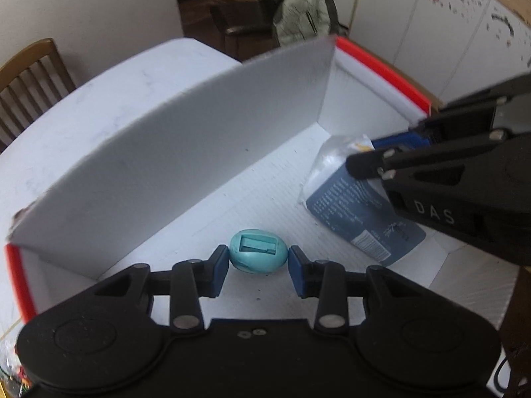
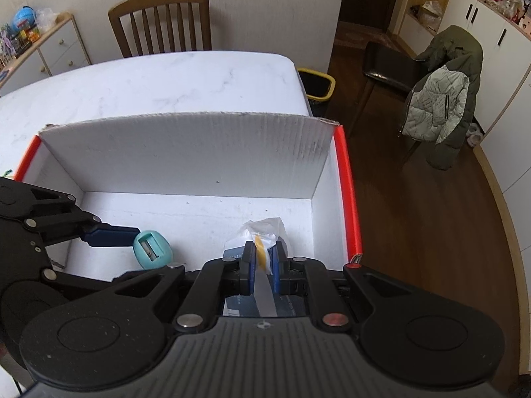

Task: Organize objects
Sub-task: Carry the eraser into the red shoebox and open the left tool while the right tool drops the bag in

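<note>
At the bottom of the frame, the left gripper [image 1: 259, 267] has its fingers spread around a teal egg-shaped sharpener [image 1: 258, 254] on the box [image 1: 186, 152] floor. The right gripper [image 2: 262, 265] pinches a blue packet [image 1: 361, 219], partly hiding it.

The packet's [image 1: 361, 212] print is too small to read; the right gripper [image 2: 264, 262] hides the packet's middle in both views.
</note>
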A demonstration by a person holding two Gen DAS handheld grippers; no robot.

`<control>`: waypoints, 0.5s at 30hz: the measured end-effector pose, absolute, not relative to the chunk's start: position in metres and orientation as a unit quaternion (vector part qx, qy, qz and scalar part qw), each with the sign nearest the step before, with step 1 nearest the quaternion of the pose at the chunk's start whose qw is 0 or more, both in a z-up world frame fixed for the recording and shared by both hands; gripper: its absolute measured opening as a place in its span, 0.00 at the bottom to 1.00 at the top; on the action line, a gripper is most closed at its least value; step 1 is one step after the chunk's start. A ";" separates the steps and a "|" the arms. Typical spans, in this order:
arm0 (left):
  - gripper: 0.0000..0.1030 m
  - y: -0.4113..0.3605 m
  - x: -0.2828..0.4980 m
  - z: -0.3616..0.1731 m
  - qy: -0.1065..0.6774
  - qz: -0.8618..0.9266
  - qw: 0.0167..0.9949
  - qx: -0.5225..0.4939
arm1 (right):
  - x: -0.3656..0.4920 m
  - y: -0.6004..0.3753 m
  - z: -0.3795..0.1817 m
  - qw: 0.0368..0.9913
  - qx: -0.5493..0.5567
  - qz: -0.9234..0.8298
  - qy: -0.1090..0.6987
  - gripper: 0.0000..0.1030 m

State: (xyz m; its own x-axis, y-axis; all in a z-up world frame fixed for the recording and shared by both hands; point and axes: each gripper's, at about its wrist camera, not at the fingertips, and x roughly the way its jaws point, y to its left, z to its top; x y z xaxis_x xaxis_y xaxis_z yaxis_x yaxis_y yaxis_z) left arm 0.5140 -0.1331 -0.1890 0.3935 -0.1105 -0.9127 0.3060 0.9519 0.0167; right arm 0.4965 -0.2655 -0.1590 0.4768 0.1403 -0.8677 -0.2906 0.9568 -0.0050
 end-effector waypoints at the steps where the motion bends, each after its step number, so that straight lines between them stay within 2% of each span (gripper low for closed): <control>1: 0.36 -0.134 0.516 -0.192 0.542 -0.127 0.825 0.096 | 0.497 -0.266 -0.159 0.856 -0.077 0.128 0.495 0.10; 15: 0.40 -0.126 0.518 -0.207 0.576 -0.117 0.804 0.084 | 0.500 -0.274 -0.155 0.856 -0.071 0.140 0.492 0.10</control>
